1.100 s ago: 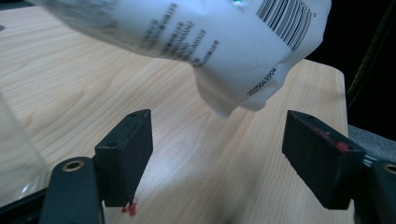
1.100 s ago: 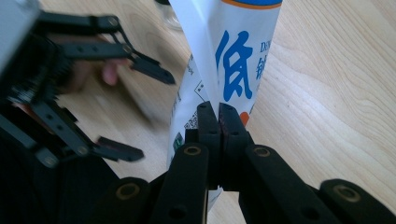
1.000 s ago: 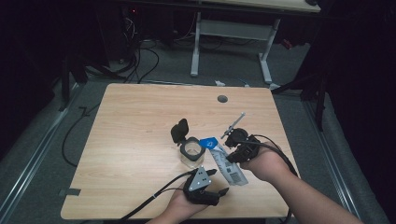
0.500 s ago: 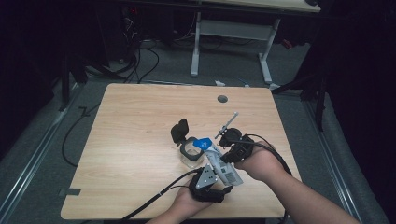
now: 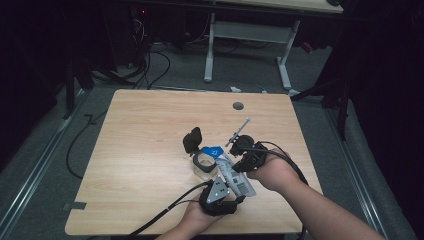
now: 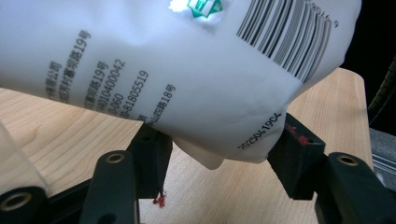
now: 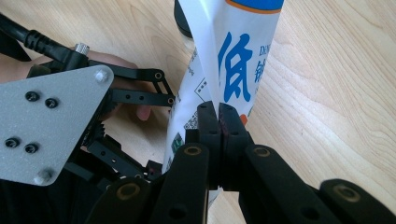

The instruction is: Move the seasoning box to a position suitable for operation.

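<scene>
Since a sec ago, left claw has come up under the white pouch; jaws just closing, pouch bulging between them. Right claw pinches pouch edge, pressed together. Pouch sits near-right on table, tipped over open jar.
</scene>
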`<state>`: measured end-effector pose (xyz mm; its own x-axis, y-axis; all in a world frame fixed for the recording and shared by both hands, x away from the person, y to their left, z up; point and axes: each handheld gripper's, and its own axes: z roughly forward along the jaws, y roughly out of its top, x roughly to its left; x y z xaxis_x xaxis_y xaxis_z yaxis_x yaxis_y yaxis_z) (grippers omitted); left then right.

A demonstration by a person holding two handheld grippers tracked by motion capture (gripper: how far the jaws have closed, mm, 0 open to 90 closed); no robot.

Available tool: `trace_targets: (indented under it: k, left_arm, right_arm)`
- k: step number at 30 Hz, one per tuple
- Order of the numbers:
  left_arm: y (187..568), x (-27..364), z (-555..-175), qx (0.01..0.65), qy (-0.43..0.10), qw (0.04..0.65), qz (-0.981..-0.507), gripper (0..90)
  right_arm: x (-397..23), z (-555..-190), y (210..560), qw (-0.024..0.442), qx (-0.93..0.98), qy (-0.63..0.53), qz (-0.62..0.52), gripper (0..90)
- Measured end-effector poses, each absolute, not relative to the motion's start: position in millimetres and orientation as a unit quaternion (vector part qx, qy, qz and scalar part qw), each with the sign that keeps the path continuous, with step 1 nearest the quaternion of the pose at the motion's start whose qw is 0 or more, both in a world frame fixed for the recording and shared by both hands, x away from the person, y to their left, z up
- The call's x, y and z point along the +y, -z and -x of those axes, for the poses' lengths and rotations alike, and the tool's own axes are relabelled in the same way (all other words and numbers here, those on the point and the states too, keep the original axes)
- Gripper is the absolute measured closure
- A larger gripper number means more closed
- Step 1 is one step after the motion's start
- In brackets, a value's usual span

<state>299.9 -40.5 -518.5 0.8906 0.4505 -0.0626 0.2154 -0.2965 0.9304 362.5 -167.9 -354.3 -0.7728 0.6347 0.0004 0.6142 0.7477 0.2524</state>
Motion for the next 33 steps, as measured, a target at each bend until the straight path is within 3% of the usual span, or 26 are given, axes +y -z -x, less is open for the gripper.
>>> trace_targets:
  k: [33]
  left_arm:
    - [511,-28,-291,0.22,-0.136,0.554,-0.791,46.7]
  right_arm:
    - [-149,-374,353,0.049,0.939,-0.122,-0.317,90.0]
